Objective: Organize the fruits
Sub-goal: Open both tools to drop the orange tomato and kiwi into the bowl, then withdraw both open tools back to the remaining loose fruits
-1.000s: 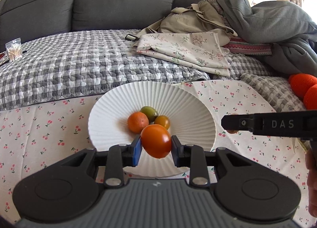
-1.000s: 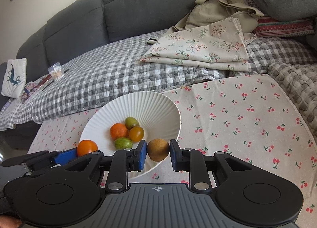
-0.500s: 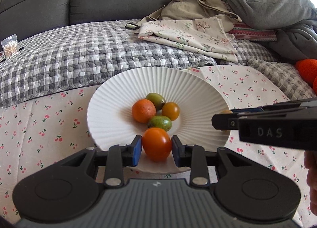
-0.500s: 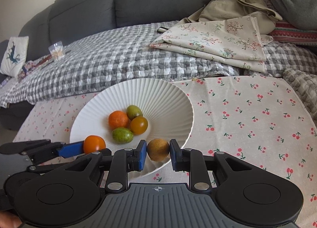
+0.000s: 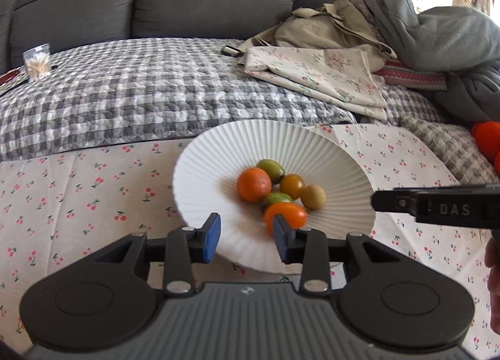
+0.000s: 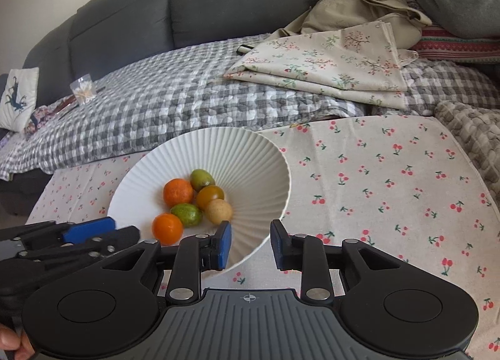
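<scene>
Six small fruits sit in the white ribbed bowl (image 6: 268, 153): an orange citrus (image 6: 178, 192), two green ones (image 6: 202, 179), a yellow-brown tomato (image 6: 210, 197), a tan round fruit (image 6: 218, 210) and an orange tomato (image 6: 167, 228). No loose fruit shows on the cherry-print cloth (image 6: 390, 191) in either view. Two orange shapes at the right edge of the left wrist view (image 5: 489, 138) cannot be identified. Judgement: the gathering looks done or nearly so, with only withdrawal left, unless those shapes are fruit.

Left gripper (image 5: 247, 233): fingers spread wide, nothing between them. The orange tomato (image 5: 284, 214) lies in the bowl (image 5: 200, 178) just past its right fingertip, slightly blurred, so touching or apart cannot be told.

Right gripper (image 6: 251, 241): fingers also spread, empty, poised at the bowl's near rim. The tan round fruit rests in the bowl just beyond its left fingertip, apart from it, touching the yellow-brown tomato and near the closer green fruit.

Both grippers flank the bowl's near edge, close together.
</scene>
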`<state>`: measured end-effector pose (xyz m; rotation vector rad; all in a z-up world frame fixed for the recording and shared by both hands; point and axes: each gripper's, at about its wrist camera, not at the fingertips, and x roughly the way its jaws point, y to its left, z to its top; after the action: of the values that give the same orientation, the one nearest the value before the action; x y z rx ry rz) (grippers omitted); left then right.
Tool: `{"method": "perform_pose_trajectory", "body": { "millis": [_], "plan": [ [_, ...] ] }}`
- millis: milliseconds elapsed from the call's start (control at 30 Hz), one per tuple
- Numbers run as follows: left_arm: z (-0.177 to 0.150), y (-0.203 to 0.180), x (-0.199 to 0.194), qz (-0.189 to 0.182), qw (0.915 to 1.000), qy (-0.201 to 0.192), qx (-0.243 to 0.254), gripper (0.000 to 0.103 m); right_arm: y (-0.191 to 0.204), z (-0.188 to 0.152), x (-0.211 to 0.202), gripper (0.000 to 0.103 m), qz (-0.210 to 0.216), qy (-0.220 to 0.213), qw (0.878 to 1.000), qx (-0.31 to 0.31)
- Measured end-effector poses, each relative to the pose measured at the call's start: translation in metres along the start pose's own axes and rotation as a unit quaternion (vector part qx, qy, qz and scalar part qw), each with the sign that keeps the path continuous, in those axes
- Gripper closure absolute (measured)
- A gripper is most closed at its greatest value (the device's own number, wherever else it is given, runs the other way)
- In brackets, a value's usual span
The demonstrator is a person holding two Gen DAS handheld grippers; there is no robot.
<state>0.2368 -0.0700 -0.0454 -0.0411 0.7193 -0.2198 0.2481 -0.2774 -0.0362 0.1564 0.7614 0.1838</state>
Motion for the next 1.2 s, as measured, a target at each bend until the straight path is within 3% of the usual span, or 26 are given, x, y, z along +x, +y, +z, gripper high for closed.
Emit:
{"method": "perform_pose_trajectory", "body": {
  "millis": [200,400,467,533,633,867,933,1200],
  "plan": [
    [-0.001,0.019,-0.014,0.009,0.999,0.006,-0.042,0.055,-0.01,0.003,-0.014,0.072,0.002,-0.007,1.0,0.02],
    [-0.008,0.024,-0.024,0.019,0.9986,0.017,-0.047,0.048,-0.012,0.0,-0.024,0.072,0.01,0.006,0.999,0.03],
    [-0.01,0.025,-0.029,0.024,0.9984,0.021,-0.047,0.046,-0.012,-0.002,-0.031,0.065,0.018,0.008,0.999,0.034],
    [-0.012,0.025,-0.033,0.033,0.9978,0.028,-0.051,0.041,-0.01,-0.004,-0.039,0.049,0.028,0.006,0.999,0.04],
    [-0.016,0.025,-0.043,0.036,0.9971,0.032,-0.058,0.037,-0.004,-0.007,-0.05,0.037,0.037,0.005,0.999,0.037],
    [-0.025,0.015,-0.068,0.026,0.998,0.024,-0.052,0.013,0.01,-0.02,-0.072,0.019,0.051,0.018,0.998,0.028],
    [-0.028,0.012,-0.073,0.022,0.9982,0.027,-0.049,0.012,0.014,-0.024,-0.077,0.013,0.055,0.024,0.998,0.026],
    [-0.041,0.004,-0.085,0.017,0.9984,0.04,-0.037,0.006,0.021,-0.036,-0.094,0.006,0.079,0.044,0.995,0.04]
  ]
}}
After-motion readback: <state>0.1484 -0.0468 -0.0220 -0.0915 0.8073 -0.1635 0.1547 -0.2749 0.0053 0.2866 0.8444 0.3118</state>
